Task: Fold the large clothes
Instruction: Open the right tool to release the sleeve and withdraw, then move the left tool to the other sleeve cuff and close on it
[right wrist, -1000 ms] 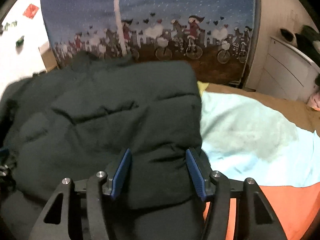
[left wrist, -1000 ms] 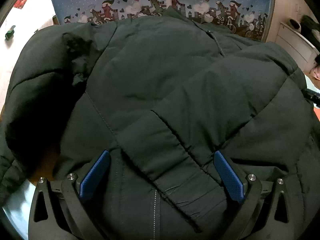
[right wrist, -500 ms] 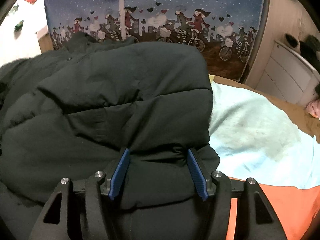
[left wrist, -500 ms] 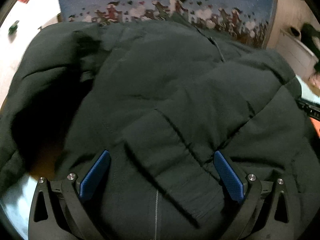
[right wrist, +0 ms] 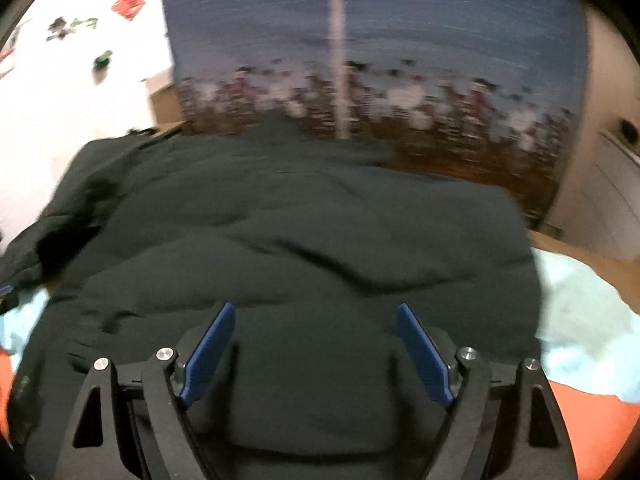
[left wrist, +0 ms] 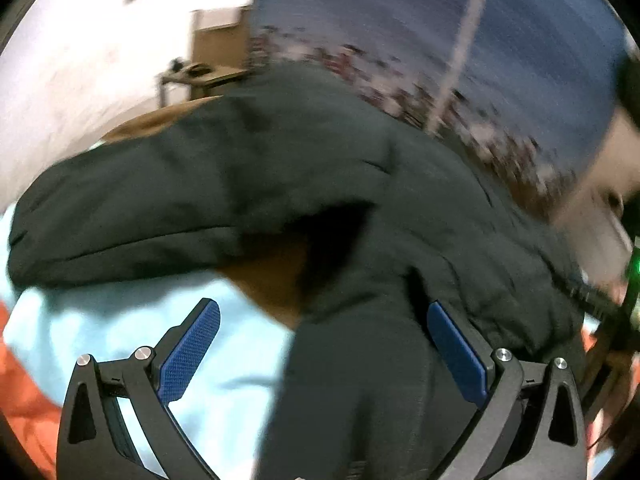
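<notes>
A large dark green padded jacket (left wrist: 400,208) lies on the bed, partly folded; it also fills the right wrist view (right wrist: 300,240). My left gripper (left wrist: 320,344) is open at the jacket's left edge, its right finger over the fabric and its left finger over the light blue sheet (left wrist: 120,320). One sleeve (left wrist: 160,208) stretches out to the left. My right gripper (right wrist: 316,344) is open, its jaws wide apart with jacket fabric lying between them. Both views are blurred by motion.
The bed has a light blue sheet (right wrist: 580,320) and an orange cover (right wrist: 592,420). A blue patterned curtain (right wrist: 400,60) hangs behind. A white cabinet (right wrist: 612,200) stands at the right, a small table (left wrist: 200,76) at the back left.
My left gripper has swung left to the jacket's edge, so the sheet and sleeve now show. My right gripper's jaws have opened wider and let go of the fabric they pinched.
</notes>
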A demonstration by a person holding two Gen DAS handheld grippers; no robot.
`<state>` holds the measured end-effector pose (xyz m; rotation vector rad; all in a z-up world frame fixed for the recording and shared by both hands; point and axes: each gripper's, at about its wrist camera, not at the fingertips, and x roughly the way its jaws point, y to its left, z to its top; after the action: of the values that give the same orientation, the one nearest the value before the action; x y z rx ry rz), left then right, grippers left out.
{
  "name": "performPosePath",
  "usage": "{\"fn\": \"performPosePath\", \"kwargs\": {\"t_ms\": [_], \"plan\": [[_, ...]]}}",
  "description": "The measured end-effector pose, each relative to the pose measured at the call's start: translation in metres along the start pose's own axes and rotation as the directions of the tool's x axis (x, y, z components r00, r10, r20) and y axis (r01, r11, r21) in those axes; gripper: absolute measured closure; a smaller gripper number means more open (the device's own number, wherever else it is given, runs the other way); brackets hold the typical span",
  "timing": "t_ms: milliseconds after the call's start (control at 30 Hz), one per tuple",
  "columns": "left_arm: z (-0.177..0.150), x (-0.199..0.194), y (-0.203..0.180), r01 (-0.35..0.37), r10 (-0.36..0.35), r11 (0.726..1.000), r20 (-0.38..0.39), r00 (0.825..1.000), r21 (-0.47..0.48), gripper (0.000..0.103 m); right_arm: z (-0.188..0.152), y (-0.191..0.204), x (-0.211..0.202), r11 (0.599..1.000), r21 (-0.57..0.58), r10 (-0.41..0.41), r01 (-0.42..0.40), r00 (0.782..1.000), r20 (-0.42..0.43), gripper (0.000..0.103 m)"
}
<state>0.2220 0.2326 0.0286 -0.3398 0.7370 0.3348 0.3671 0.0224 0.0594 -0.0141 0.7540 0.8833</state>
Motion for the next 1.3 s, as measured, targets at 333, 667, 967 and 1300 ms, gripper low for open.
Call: {"fn": "performPosePath", "kwargs": {"t_ms": [333,667,967,1300], "plan": [[0.021,-0.027,0.131,0.004,0.027,0.908,0.067,0.997,-0.419,0.001,0.039,0.130,0.065,0.987,-0.124,0.095,-0.098,0.995,-0.030,0.020],[0.010,-0.045,0.207,-0.045,0.143,0.742,0.093,0.985,-0.669,0.001,0.062,0.168,0.118,0.997,-0.059,0.047,-0.050,0.998,-0.038,0.020],[0.003,-0.053,0.230,0.020,0.133,0.703,0.158,0.978,-0.711,0.012,0.058,0.170,0.150,0.999,-0.040,0.013,-0.015,0.998,-0.054,0.012],[0.015,-0.072,0.220,-0.021,0.215,0.741,0.207,0.954,-0.671,0.085,0.057,0.168,0.142,0.999,-0.023,0.044,-0.045,0.998,-0.041,0.008]]}}
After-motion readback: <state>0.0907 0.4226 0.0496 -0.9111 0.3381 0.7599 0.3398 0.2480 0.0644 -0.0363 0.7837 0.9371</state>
